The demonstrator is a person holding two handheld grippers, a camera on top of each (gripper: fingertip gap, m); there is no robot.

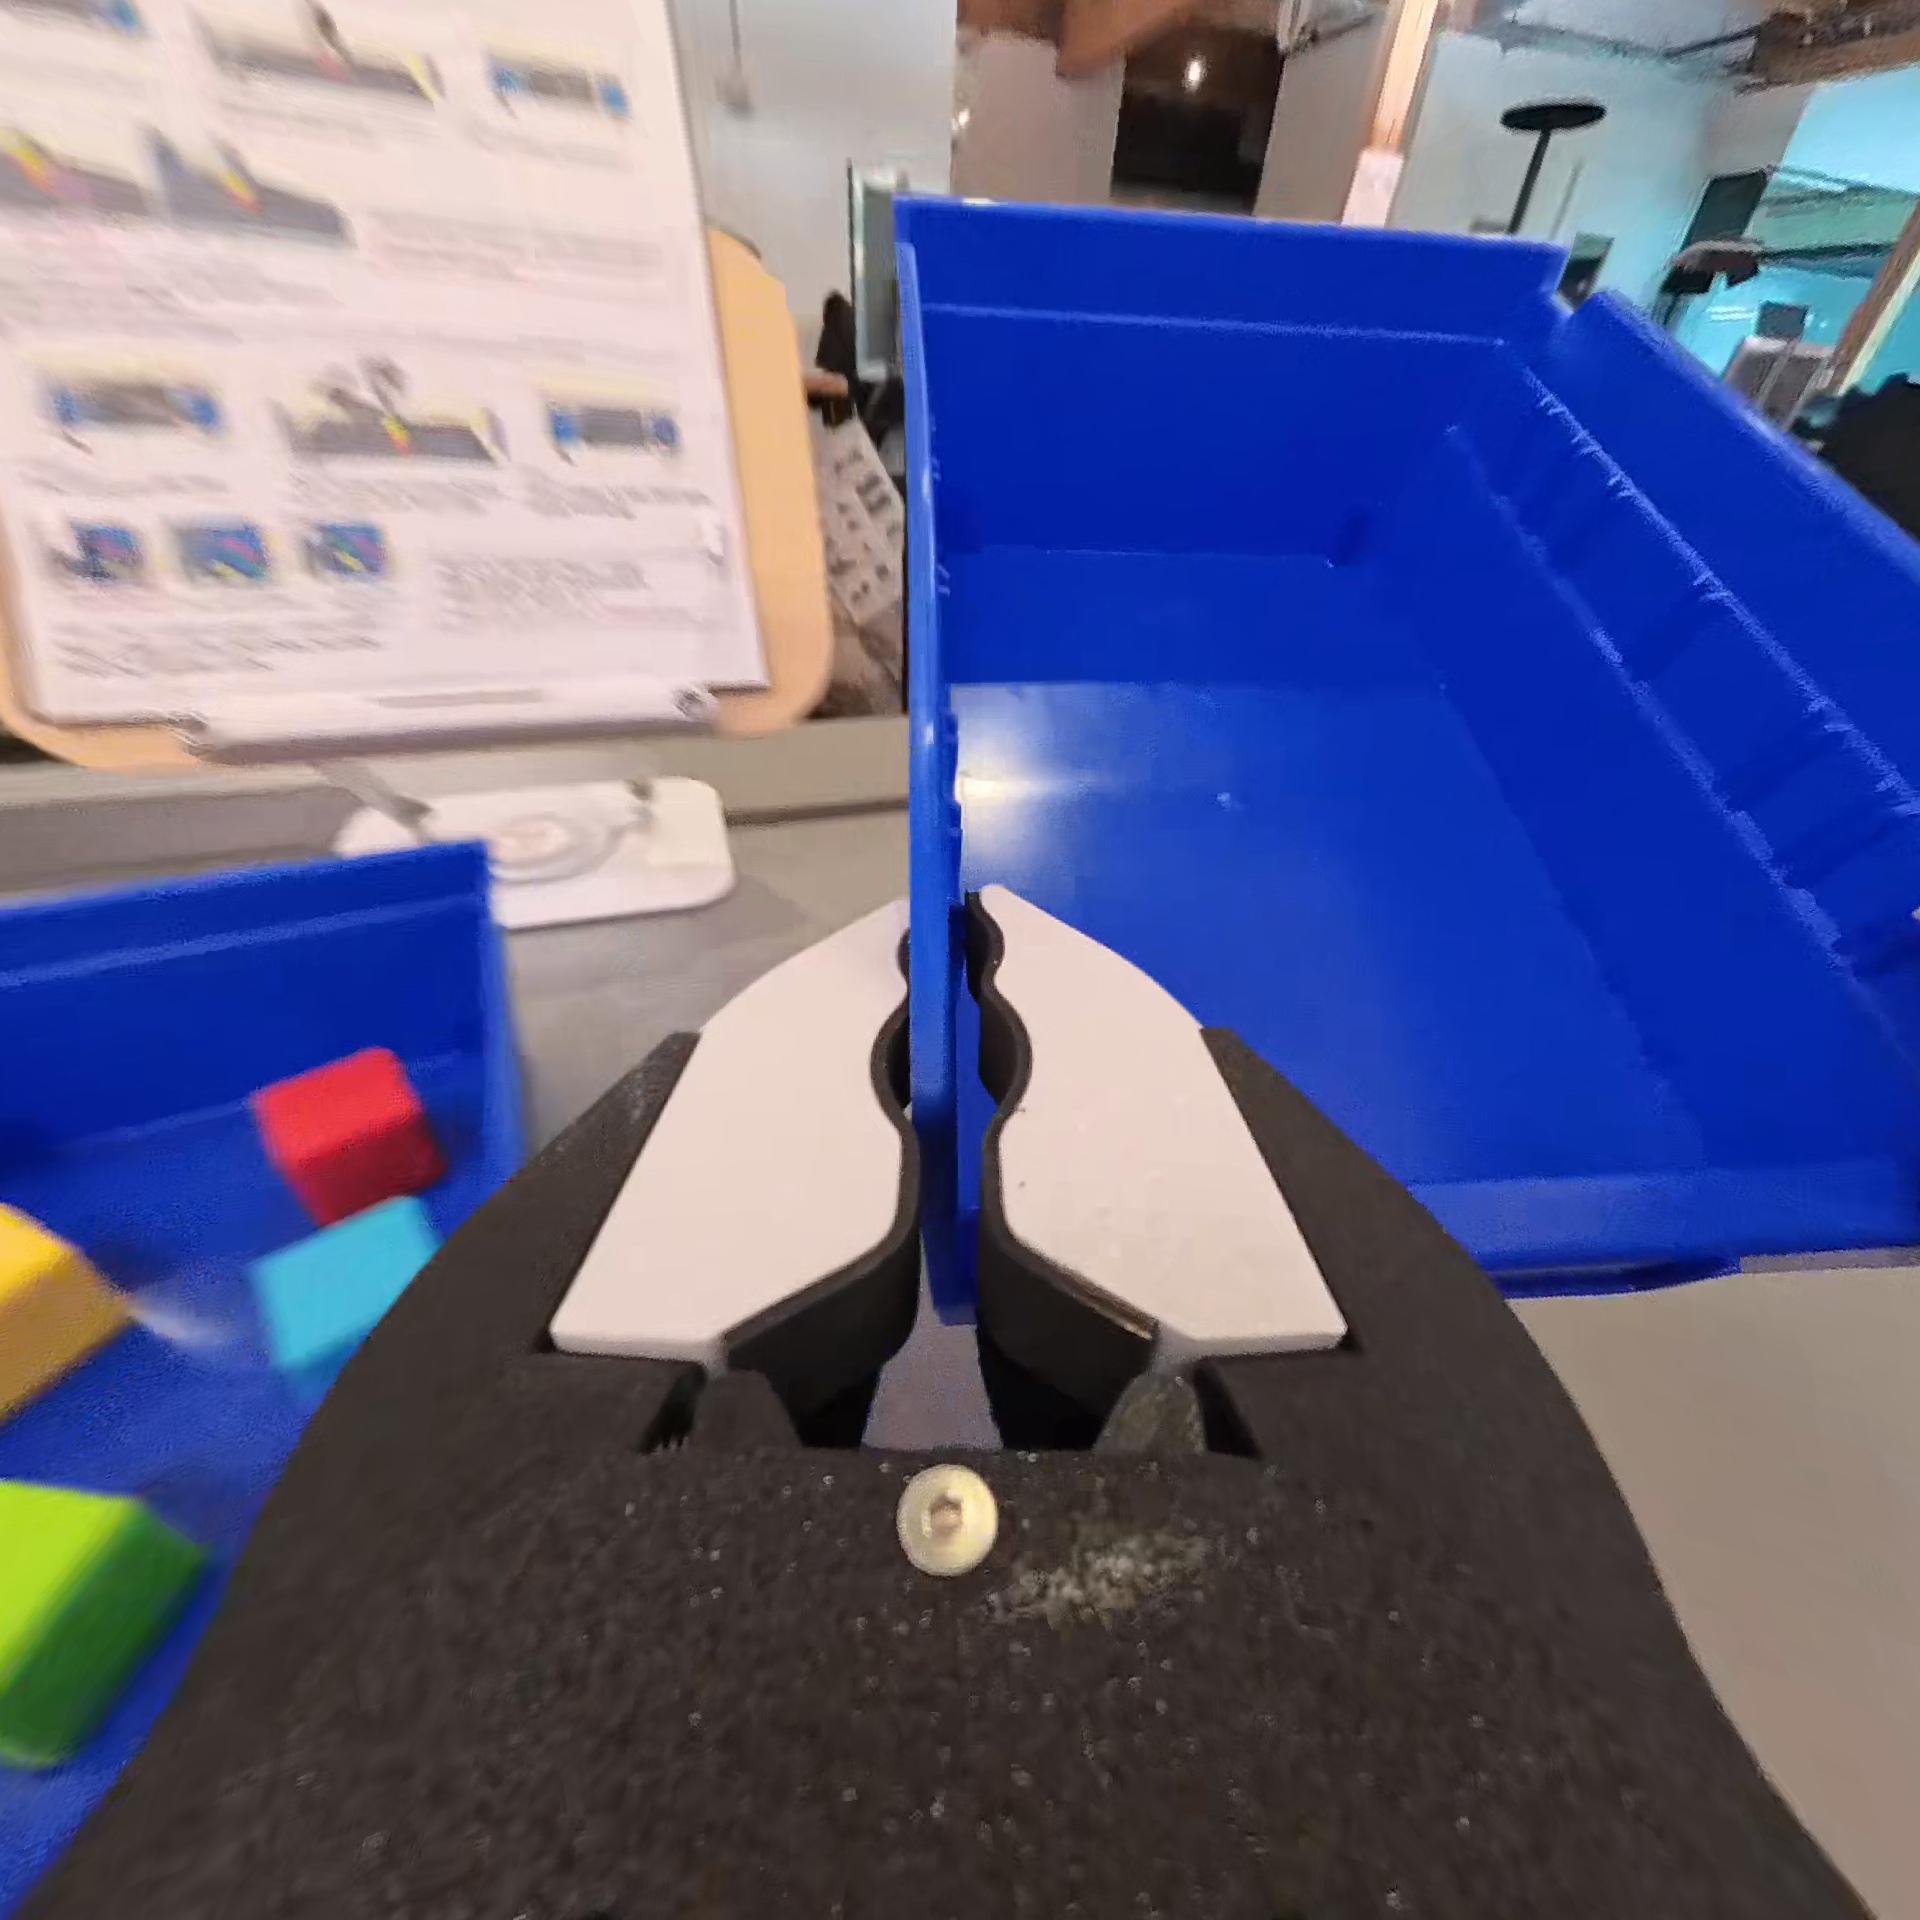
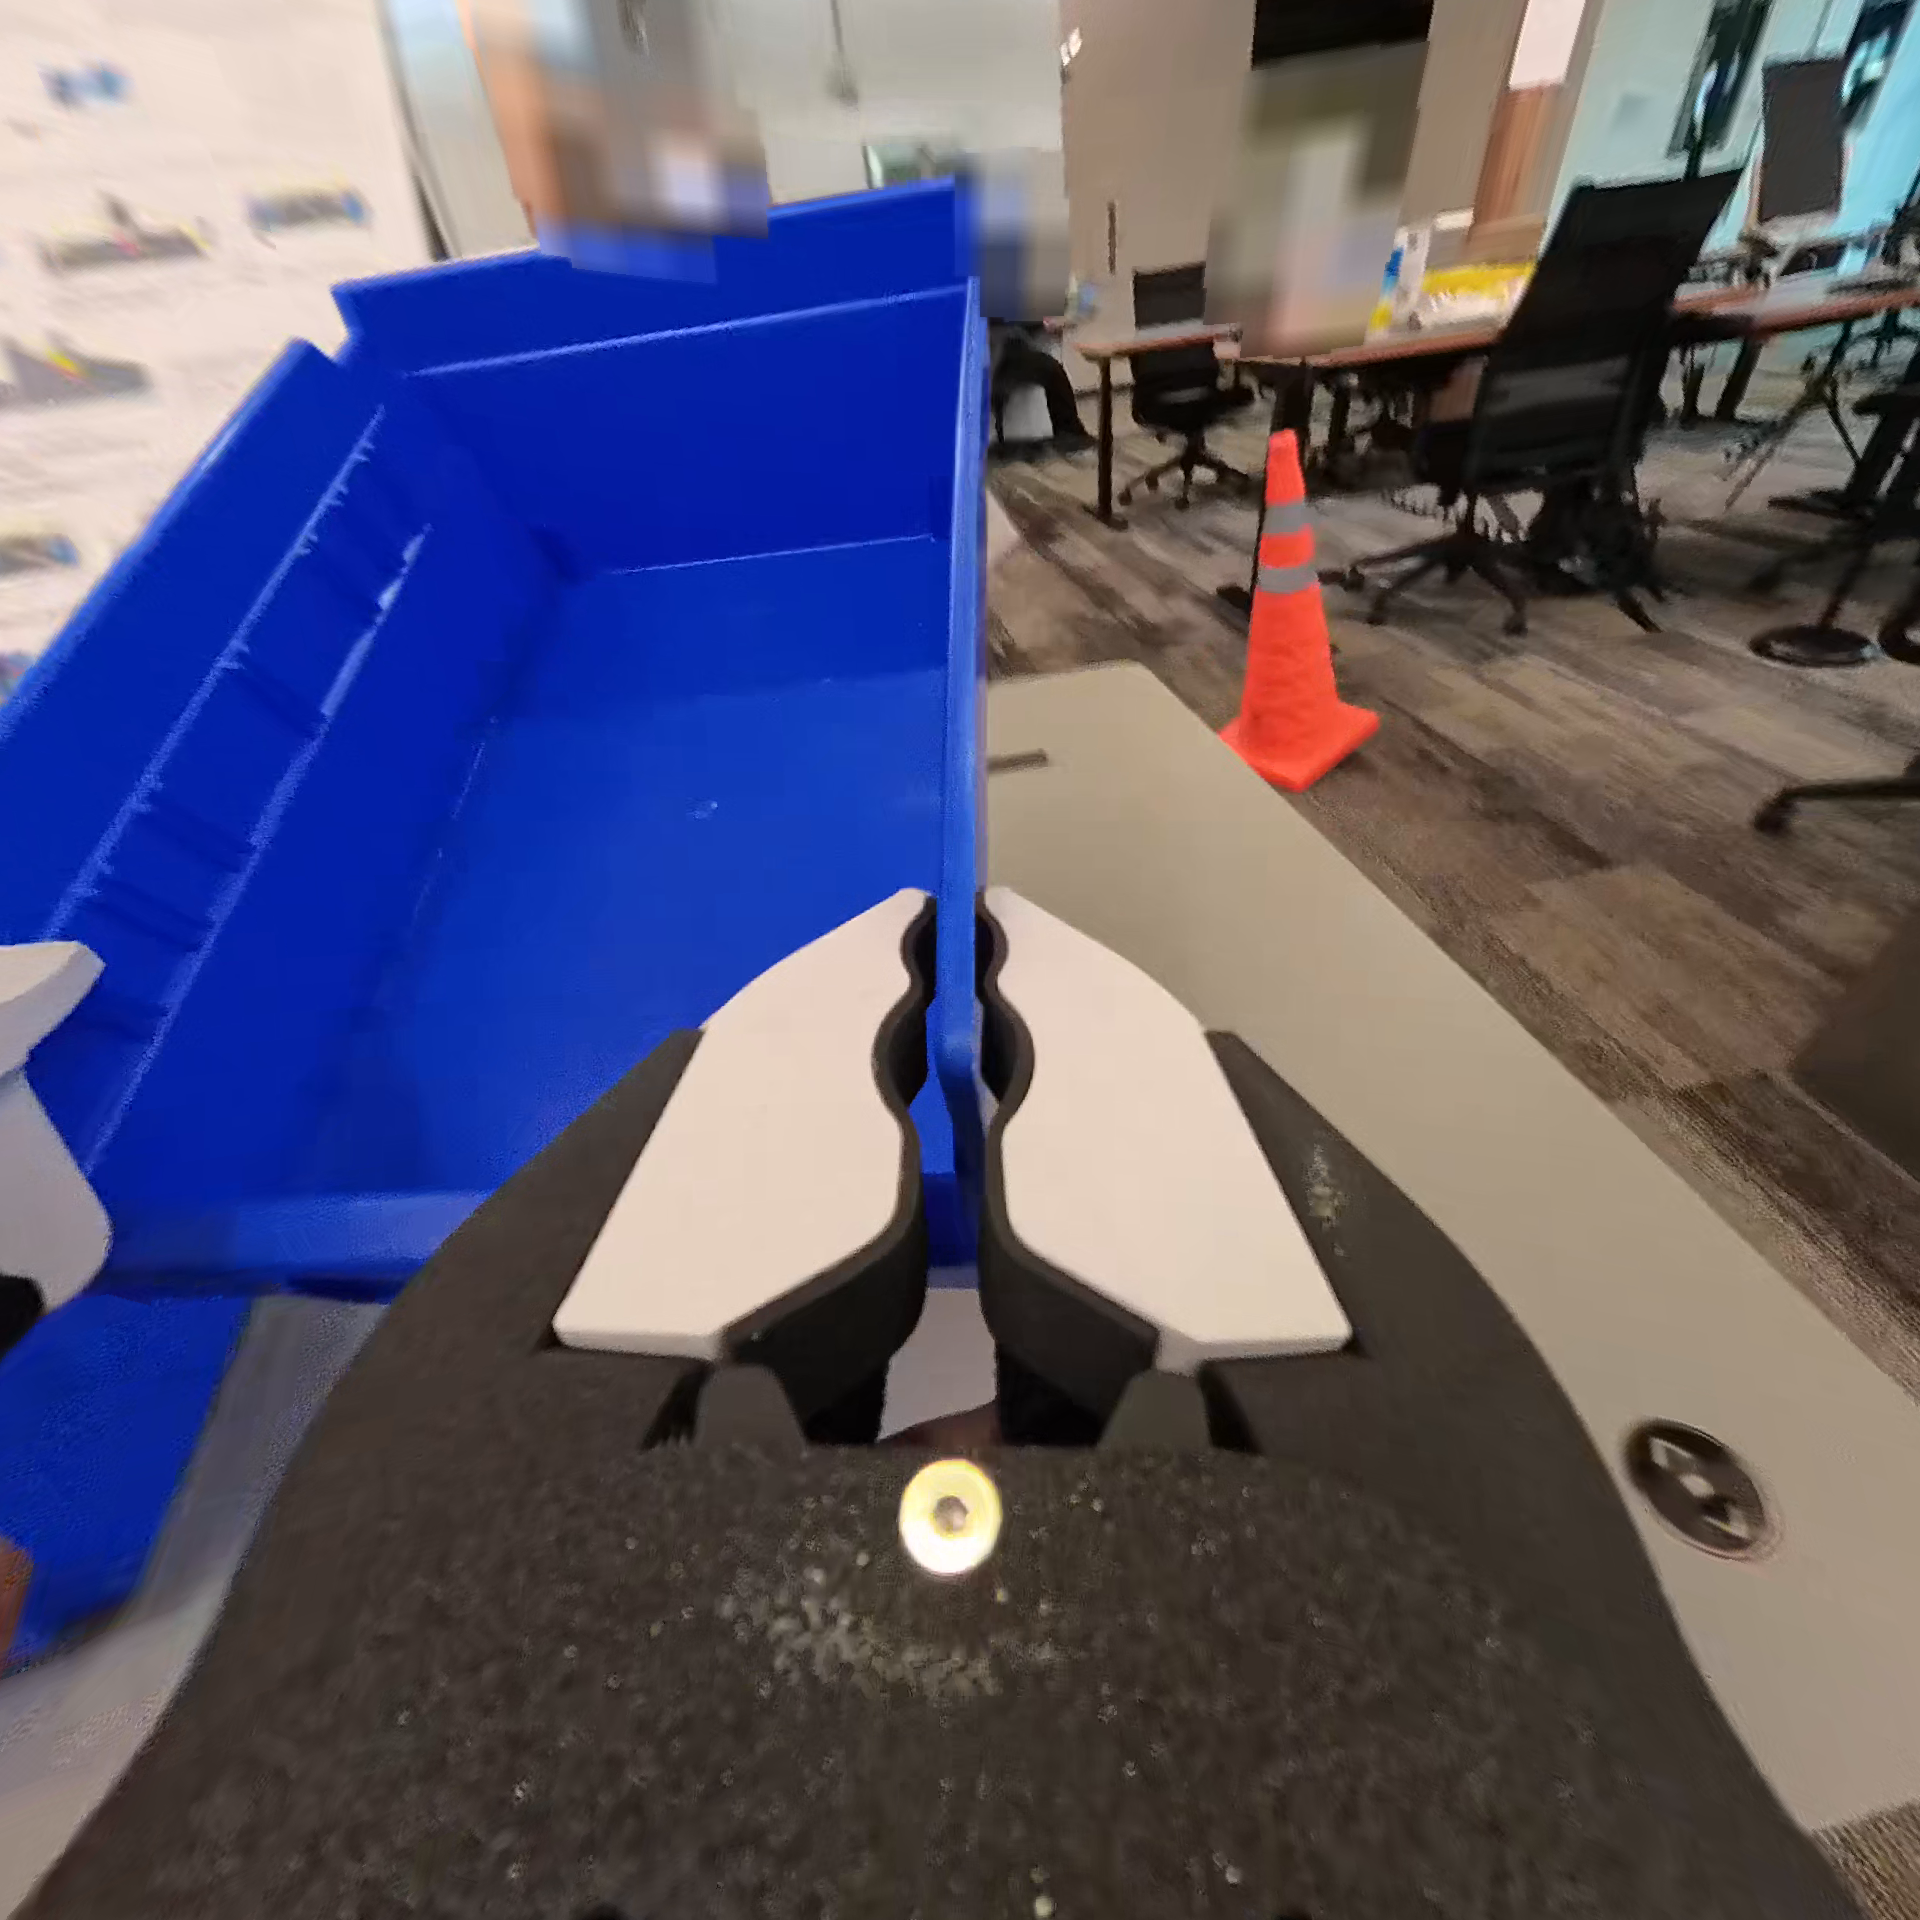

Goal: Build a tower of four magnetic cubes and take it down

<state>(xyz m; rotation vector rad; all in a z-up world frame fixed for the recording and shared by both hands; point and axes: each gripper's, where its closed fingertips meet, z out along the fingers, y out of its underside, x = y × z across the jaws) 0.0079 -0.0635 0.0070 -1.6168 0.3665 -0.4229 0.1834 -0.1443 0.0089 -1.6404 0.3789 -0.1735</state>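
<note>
a: nearest first, what has the left gripper (image 1: 938,914) got?

b: it's clamped on the left side wall of the large blue bin (image 1: 1351,883), one finger inside the wall, one outside. the bin is tilted, its front edge raised off the grey table (image 1: 1714,1507).

a: and the right gripper (image 2: 956,914)?

b: same thing on the opposite wall: fingers pinched tight on the bin's right side wall (image 2: 961,644). the bin interior looks bare (motion blur softens the far corners). a pale finger of the left gripper shows at the left edge of the right wrist view.

a: where are the cubes?

b: in a second, smaller blue bin (image 1: 239,966) to the left of the left gripper. a red cube (image 1: 348,1132) sits touching a cyan cube (image 1: 338,1283), with a yellow cube (image 1: 42,1309) and a green cube (image 1: 73,1610) nearer the frame's edge. none are stacked.

a: farther back?

b: a printed instruction sheet (image 1: 353,353) on a stand behind the small bin. beyond the table's right edge, an orange traffic cone (image 2: 1294,623) on the floor, then office chairs (image 2: 1558,416) and desks.
</note>
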